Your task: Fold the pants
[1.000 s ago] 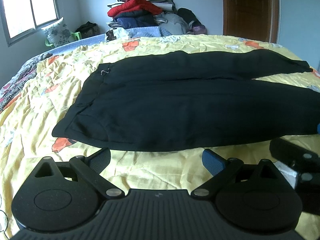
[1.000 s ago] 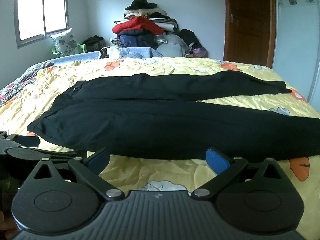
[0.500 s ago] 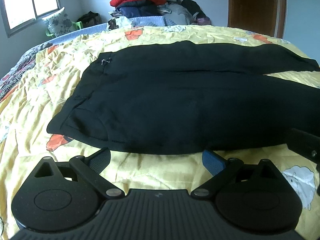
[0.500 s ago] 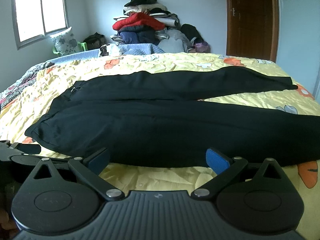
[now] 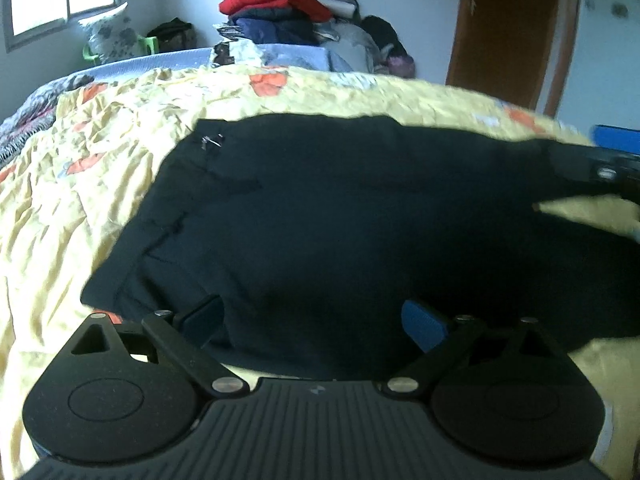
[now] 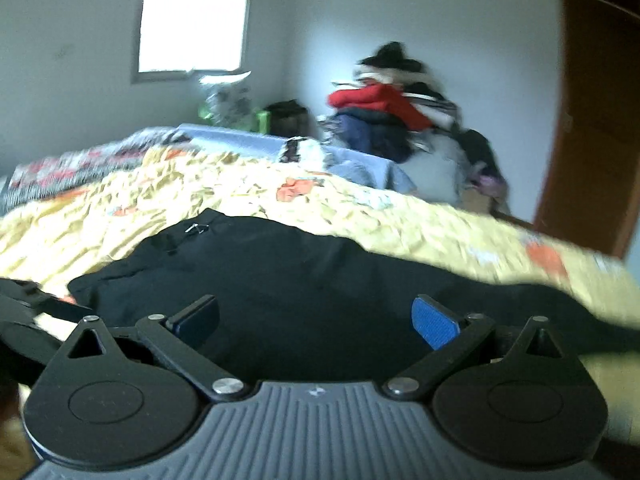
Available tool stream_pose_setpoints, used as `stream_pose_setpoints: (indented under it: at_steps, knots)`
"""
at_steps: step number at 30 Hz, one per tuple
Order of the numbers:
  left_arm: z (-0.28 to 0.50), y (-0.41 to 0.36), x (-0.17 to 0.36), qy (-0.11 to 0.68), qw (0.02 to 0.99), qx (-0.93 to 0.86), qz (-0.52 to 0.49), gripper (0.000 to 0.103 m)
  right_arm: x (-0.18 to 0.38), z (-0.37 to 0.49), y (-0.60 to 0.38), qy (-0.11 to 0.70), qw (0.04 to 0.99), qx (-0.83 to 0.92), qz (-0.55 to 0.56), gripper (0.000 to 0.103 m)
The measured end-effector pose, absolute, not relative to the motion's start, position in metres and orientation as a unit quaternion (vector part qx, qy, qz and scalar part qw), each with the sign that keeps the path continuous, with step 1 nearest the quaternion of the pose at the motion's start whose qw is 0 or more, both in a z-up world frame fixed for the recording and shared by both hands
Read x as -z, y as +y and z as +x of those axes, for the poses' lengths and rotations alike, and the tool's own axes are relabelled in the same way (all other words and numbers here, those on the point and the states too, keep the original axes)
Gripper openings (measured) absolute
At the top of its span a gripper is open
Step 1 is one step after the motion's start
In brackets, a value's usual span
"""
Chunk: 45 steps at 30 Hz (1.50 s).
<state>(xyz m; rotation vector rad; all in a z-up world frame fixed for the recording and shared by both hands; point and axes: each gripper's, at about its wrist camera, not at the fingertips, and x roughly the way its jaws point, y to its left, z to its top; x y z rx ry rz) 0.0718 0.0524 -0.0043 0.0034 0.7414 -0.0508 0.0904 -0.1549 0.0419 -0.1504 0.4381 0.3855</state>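
both views are blurred, and the pants [image 5: 360, 216] run off the right edge, leg ends unseen. they are black and lie flat across the yellow bedspread [image 5: 60, 200], waistband to the left, a small metal clip [image 5: 210, 142] near it. left gripper [image 5: 316, 318] spread wide over the near edge; right gripper [image 6: 316, 316] equally wide, holding nothing.
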Motion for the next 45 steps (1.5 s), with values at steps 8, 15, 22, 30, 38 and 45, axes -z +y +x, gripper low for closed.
stream_pose_setpoints:
  at_steps: [8,15,22,30,38,45]
  knots:
    - [0.116,0.094,-0.014,0.357,0.934,-0.028,-0.013,0.097,-0.026,0.264,-0.144,0.306,0.899,-0.29,-0.115,0.103]
    - [0.164,0.115,-0.021,0.365,0.929,-0.055,-0.032,0.097,0.015,0.371,-0.122,0.341,0.867,-0.348,-0.102,0.102]
    - [0.223,0.115,-0.016,0.373,0.925,-0.07,-0.003,0.097,0.048,0.423,-0.112,0.386,0.828,-0.401,-0.068,0.089]
    - [0.317,0.145,-0.016,0.411,0.896,-0.055,-0.158,0.096,0.021,0.315,-0.105,0.272,0.862,-0.357,-0.236,0.005]
    - [0.364,0.177,-0.001,0.433,0.846,-0.042,-0.309,0.098,0.029,0.205,-0.089,0.2,0.826,-0.37,-0.375,0.005]
    - [0.356,0.185,0.002,0.434,0.84,-0.033,-0.324,0.006,0.028,0.212,-0.089,0.205,0.84,-0.357,-0.354,0.005]
